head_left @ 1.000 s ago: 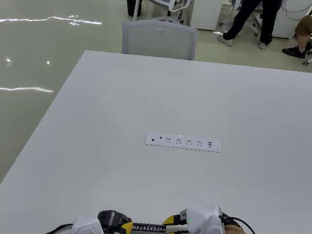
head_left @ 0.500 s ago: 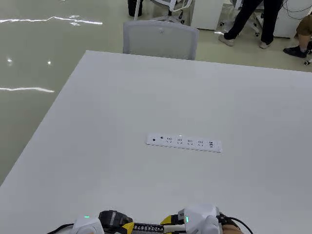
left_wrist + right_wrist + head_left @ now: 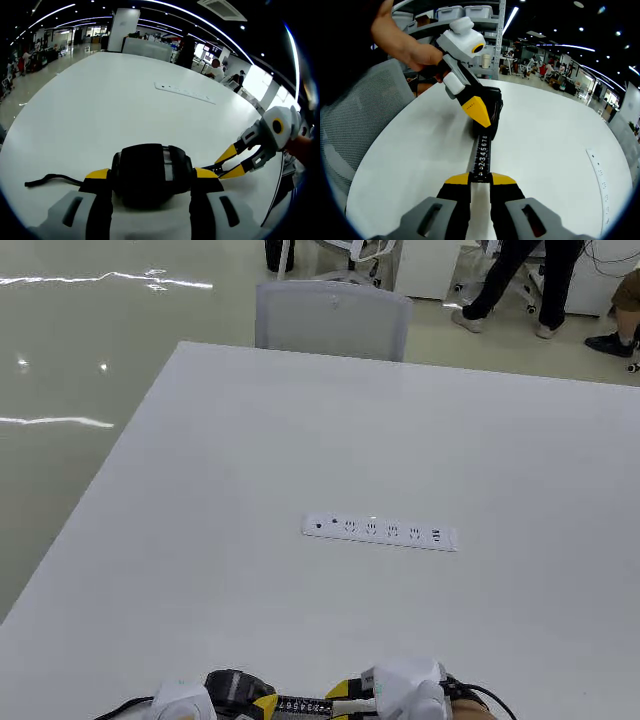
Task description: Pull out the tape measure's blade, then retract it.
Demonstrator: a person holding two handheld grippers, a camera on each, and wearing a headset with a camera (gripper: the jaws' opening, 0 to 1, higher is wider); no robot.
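Left claw (image 3: 152,182) grips the black plastic tape measure case (image 3: 150,162), anchoring it on the white table (image 3: 545,130); the facing right claw (image 3: 480,179) pinches the short dark numbered blade (image 3: 482,150) for pulling

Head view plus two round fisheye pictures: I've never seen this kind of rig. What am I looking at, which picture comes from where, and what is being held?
There is no robot here. A person holds a hand-held gripper in each hand. Each one has two yellow-tipped fingers and its own camera. The head view comes from a headset and looks down on a white table, where a white power strip lies. A grey chair stands at the far edge. Each round picture looks forward along one gripper. The left gripper is clamped on the black tape measure case. The right gripper pinches the blade, which is pulled out a short way between the two.
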